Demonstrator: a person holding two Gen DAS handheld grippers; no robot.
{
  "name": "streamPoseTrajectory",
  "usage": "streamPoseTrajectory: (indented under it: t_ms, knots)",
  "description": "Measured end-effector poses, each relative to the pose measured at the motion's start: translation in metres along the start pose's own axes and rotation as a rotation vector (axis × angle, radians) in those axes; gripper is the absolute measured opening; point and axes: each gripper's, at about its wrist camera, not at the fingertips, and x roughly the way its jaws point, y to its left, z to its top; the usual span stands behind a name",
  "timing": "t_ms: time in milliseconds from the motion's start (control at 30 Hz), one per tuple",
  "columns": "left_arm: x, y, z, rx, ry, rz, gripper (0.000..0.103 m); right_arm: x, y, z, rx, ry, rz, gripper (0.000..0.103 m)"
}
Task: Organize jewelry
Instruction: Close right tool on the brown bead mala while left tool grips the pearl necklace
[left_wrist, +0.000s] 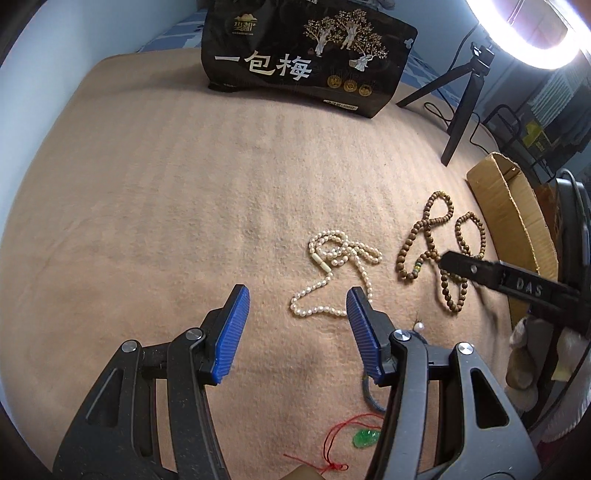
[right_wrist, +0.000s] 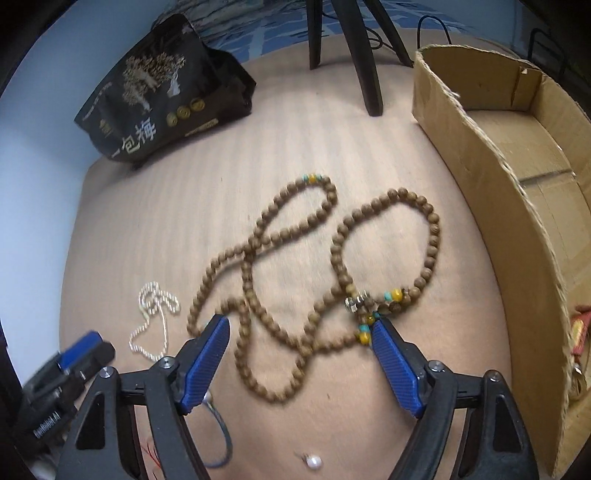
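The left hand-held gripper (left_wrist: 295, 306) hung with its blue pads spread wide above the tan blanket (left_wrist: 166, 192), pinching nothing. In the left wrist view, the pearl necklace (left_wrist: 338, 273) lay in a loose tangle at the centre of the frame, its lower strand running between the pads and up to the right pad's tip. Right of it, the wooden bead necklace (left_wrist: 439, 251) sprawled in loops. The right hand-held gripper (left_wrist: 448, 260) reached in from the right edge of that frame, its dark tip over those beads.

In the right wrist view, the right hand-held gripper (right_wrist: 301, 332) was also spread open, empty. The wooden bead necklace (right_wrist: 295, 258) filled the middle of the frame, its lower loops lying between the two pads and its yellow and turquoise accent beads just beside the right pad. The pearl necklace (right_wrist: 155, 317) sat at the left centre, well apart from the cardboard box (right_wrist: 498, 177) that stood open along the right side.

A single pearl earring (right_wrist: 313, 460) lay at the bottom centre of the right wrist view. A green pendant (left_wrist: 365, 437) on a red cord lay at the bottom of the left wrist view. A black snack bag (left_wrist: 306, 55) stood at the top of that frame, with a tripod (left_wrist: 461, 110) and a ring light (left_wrist: 532, 33) at the upper right.
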Motion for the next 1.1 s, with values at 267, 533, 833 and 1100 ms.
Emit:
streamPoseTrajectory:
  t_ms: [267,533,833,1100]
  knots:
    - [0.011,-0.006,0.003,0.023,-0.009,-0.024,0.056,0.015,0.015,0.024,-0.004,-0.049,-0.020,0.084]
    - [0.015,-0.013,0.005,0.050,-0.031,-0.024,0.056,0.032,0.040,0.037,-0.101,-0.083,-0.110,0.085]
    - [0.024,-0.017,0.007,0.049,-0.024,-0.027,0.056,0.031,0.047,0.023,-0.313,-0.098,-0.215,0.050]
    - [0.045,-0.039,0.015,0.084,0.002,0.015,0.056,0.023,0.040,0.014,-0.388,-0.098,-0.231,0.029]
